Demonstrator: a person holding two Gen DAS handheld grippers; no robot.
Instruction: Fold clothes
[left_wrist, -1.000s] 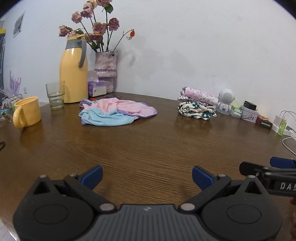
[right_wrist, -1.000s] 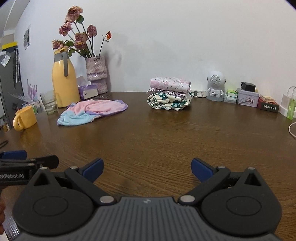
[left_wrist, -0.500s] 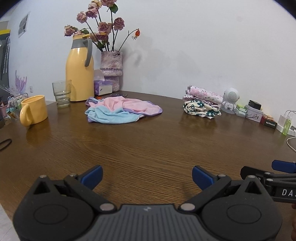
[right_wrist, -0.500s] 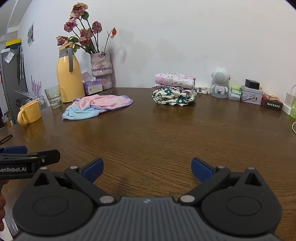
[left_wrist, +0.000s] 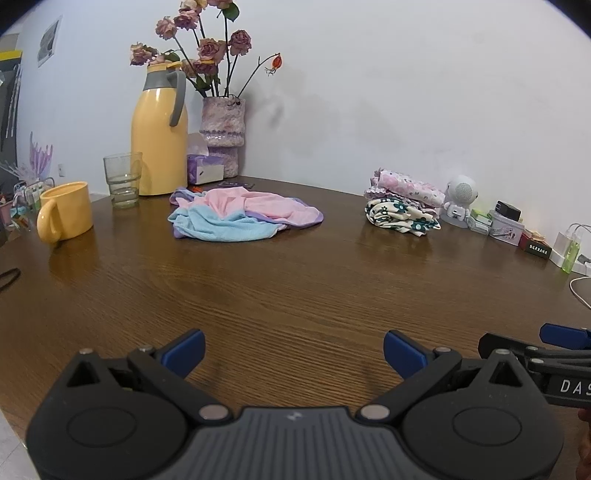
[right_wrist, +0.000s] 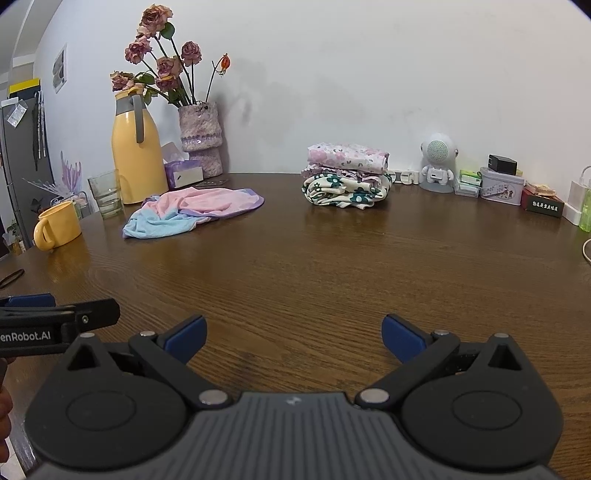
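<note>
A crumpled pink, blue and purple garment (left_wrist: 243, 214) lies on the brown wooden table (left_wrist: 295, 288) at the far left; it also shows in the right wrist view (right_wrist: 192, 212). A stack of folded floral clothes (left_wrist: 404, 201) sits at the back, also in the right wrist view (right_wrist: 347, 179). My left gripper (left_wrist: 293, 352) is open and empty, low over the near table. My right gripper (right_wrist: 293, 338) is open and empty beside it. Both are far from the garment.
A yellow mug (left_wrist: 66, 210), a glass (left_wrist: 122, 179), a yellow thermos (left_wrist: 159, 133) and a flower vase (left_wrist: 221, 133) stand at the back left. A white robot speaker (right_wrist: 437, 160), small boxes (right_wrist: 502, 182) and chargers line the back right wall.
Both grippers have lifted and tilted slightly, so the table scene sits lower in both views. Both stay open. The clothes have not moved.
</note>
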